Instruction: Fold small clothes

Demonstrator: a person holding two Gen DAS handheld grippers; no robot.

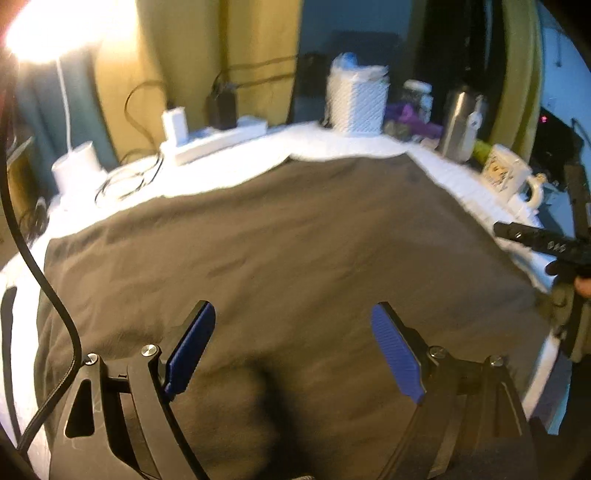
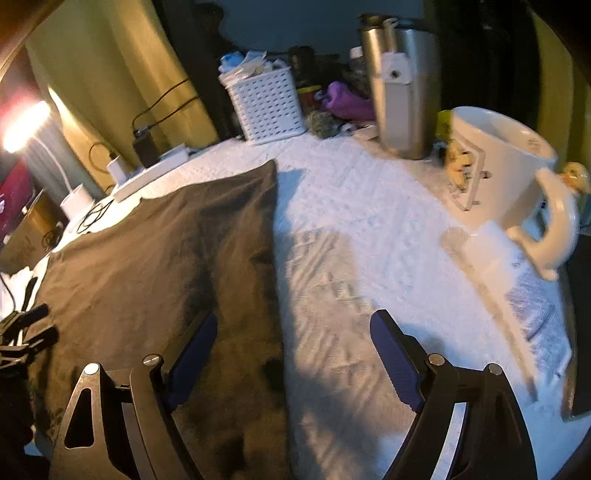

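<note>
A dark brown garment point(image 1: 288, 236) lies spread flat on a white textured cloth point(image 1: 325, 144) that covers the table. My left gripper point(image 1: 293, 308) hovers over the garment's near part, its blue pads wide apart with nothing between them. My right gripper point(image 2: 294, 316) is open too and straddles the garment's right edge point(image 2: 275, 236): one finger is over the dark fabric point(image 2: 147, 251), the other over the white cloth point(image 2: 388, 240). The right gripper's black body point(image 1: 535, 240) shows at the right edge of the left wrist view, and the left gripper point(image 2: 26, 328) shows at the left edge of the right wrist view.
Along the back stand a white basket point(image 2: 266, 107), a steel tumbler point(image 2: 402, 85) and a white mug point(image 2: 506, 173). A lit lamp point(image 1: 55, 29), a power strip point(image 1: 218, 138) and cables point(image 1: 122, 181) sit at the back left. A black cable point(image 1: 48, 288) hangs by my left gripper.
</note>
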